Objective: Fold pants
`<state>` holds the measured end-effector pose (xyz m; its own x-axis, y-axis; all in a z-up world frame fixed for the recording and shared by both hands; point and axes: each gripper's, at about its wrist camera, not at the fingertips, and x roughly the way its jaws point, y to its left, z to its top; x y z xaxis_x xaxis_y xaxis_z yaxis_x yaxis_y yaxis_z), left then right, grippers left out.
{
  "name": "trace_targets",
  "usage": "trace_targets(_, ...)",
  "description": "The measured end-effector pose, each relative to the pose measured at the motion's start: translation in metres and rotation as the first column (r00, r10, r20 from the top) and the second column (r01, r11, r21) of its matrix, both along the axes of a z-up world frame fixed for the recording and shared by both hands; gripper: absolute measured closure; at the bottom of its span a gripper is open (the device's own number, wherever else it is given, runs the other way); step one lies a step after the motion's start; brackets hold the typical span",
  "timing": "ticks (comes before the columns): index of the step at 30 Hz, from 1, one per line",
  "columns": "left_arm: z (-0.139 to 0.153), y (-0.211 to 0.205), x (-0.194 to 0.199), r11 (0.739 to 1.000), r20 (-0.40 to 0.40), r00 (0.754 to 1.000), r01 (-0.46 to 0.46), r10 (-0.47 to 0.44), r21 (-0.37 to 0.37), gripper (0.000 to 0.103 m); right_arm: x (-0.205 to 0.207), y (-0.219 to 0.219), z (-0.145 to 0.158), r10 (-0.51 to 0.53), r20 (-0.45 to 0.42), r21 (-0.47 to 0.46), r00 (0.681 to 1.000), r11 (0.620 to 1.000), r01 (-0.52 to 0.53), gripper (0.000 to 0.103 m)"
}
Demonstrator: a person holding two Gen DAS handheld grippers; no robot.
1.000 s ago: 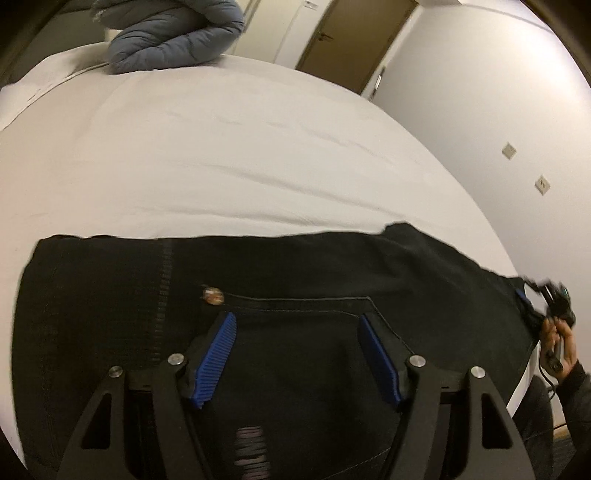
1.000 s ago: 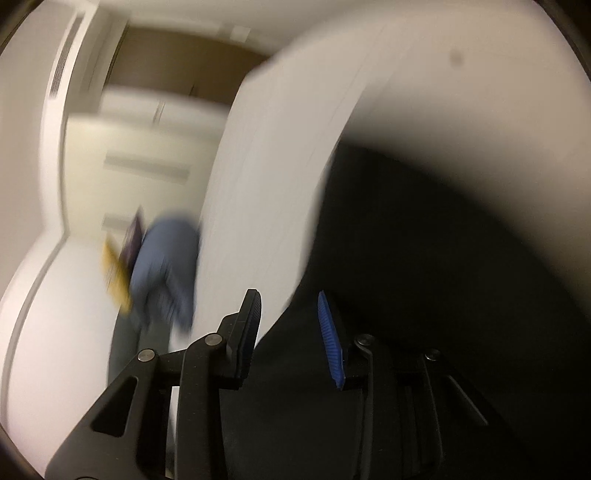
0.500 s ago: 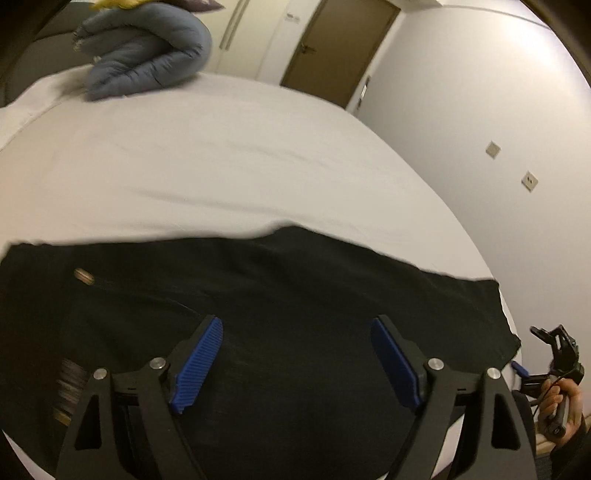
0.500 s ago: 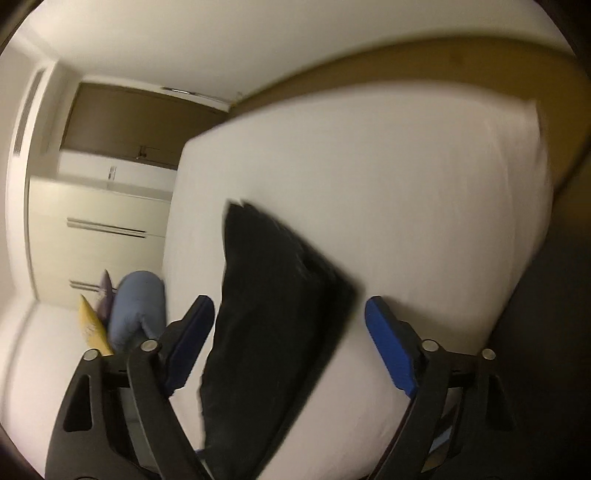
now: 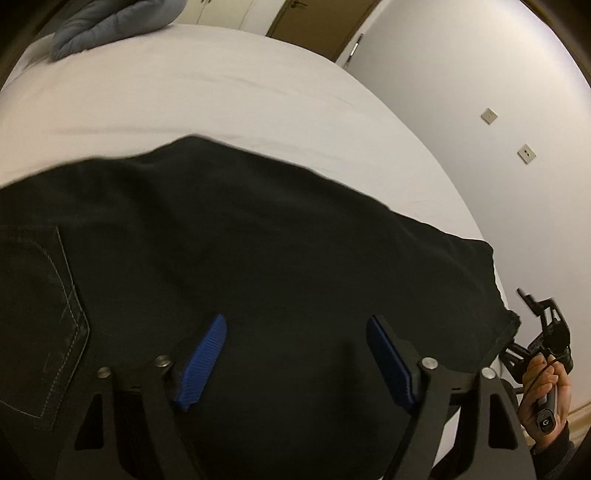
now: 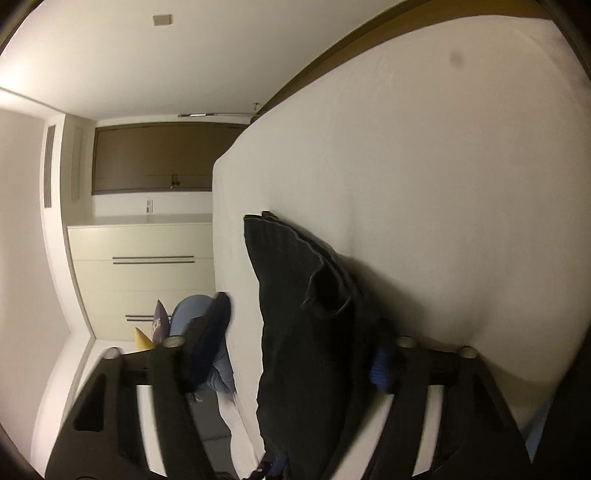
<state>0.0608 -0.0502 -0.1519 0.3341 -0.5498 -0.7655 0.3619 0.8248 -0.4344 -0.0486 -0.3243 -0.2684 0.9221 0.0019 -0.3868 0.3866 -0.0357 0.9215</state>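
1. The black pants (image 5: 258, 258) lie flat along the near edge of the white bed (image 5: 221, 92), already doubled lengthwise, back pocket at one end, leg hems at the other

2. Left gripper (image 5: 295, 354) hovers over the pants' middle; its jaws have just been easing inward, yet stand well apart, nothing clamped

3. Right gripper (image 6: 295, 350) sits at the pants' hem end; its jaws have just been closing around the bunched cloth, but I cannot tell whether the pads press yet

4. I'd judge the crosswise fold is beginning: next the hems need a firm pinch, then carrying toward the waistband

5. A blue-grey duvet (image 5: 110, 22) sits far beyond the pants
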Motion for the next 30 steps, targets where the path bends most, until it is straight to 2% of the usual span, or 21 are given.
trace_targets(1,0.0,0.002,-0.002,1.0,0.002,1.0,0.0,0.0,0.006,0.029,0.005,-0.001,-0.001,0.01,-0.008,-0.002,1.0,1.0,-0.01,0.074)
trace_targets(3,0.0,0.0,-0.004,0.999,0.009,1.0,-0.001,0.001,0.043,0.037,0.014,-0.003,-0.009,0.028,-0.031,0.016,0.999,0.999,-0.027,0.089)
trace_targets(4,-0.001,0.0,-0.005,0.998,0.011,1.0,-0.007,0.006,0.058,0.044,0.016,-0.003,-0.011,0.025,-0.036,0.022,0.999,0.999,-0.024,0.093)
trace_targets(5,-0.002,0.003,-0.005,0.997,0.012,1.0,-0.02,0.019,0.068,0.054,0.018,-0.003,-0.013,0.016,-0.041,0.02,0.999,1.0,-0.016,0.094)
trace_targets(6,-0.003,0.007,-0.004,0.997,0.01,0.999,-0.032,0.031,0.069,0.059,0.019,-0.002,-0.014,0.009,-0.042,0.017,0.999,1.0,-0.009,0.094)
trace_targets(8,-0.008,0.018,-0.001,0.996,-0.005,0.998,-0.064,0.064,0.064,0.086,0.019,0.0,-0.011,0.002,-0.05,-0.005,0.999,1.0,-0.003,0.094)
trace_targets(11,-0.013,0.037,0.006,0.995,-0.047,0.995,-0.092,0.093,0.027,0.098,0.013,0.001,-0.005,0.003,-0.078,-0.039,0.997,0.999,-0.006,0.095)
trace_targets(16,-0.014,0.04,0.007,0.995,-0.055,0.994,-0.098,0.099,0.017,0.099,0.024,0.005,0.006,0.01,-0.132,-0.106,0.991,0.994,-0.024,0.095)
trace_targets(19,-0.016,0.038,0.007,0.994,-0.065,0.992,-0.106,0.106,0.001,0.099,0.028,0.009,0.021,0.022,-0.188,-0.181,0.982,0.982,-0.057,0.095)
trace_targets(23,-0.018,0.034,0.007,0.995,-0.069,0.993,-0.099,0.098,-0.006,0.099,0.045,0.023,0.052,0.048,-0.259,-0.314,0.965,0.94,-0.131,0.095)
trace_targets(25,-0.019,0.036,0.007,0.995,-0.074,0.992,-0.101,0.1,-0.015,0.099,0.036,0.042,0.075,0.081,-0.288,-0.383,0.954,0.904,-0.192,0.094)
trace_targets(27,-0.019,0.037,0.008,0.994,-0.076,0.992,-0.104,0.102,-0.022,0.099,0.059,0.069,0.1,0.149,-0.353,-0.491,0.924,0.811,-0.318,0.094)
trace_targets(29,-0.019,0.045,0.009,0.994,-0.08,0.991,-0.107,0.104,-0.029,0.099,0.083,0.115,0.12,0.242,-0.414,-0.577,0.878,0.676,-0.458,0.094)
trace_targets(30,-0.019,0.046,0.009,0.994,-0.082,0.991,-0.109,0.106,-0.031,0.099,0.096,0.151,0.128,0.294,-0.463,-0.621,0.836,0.566,-0.542,0.094)
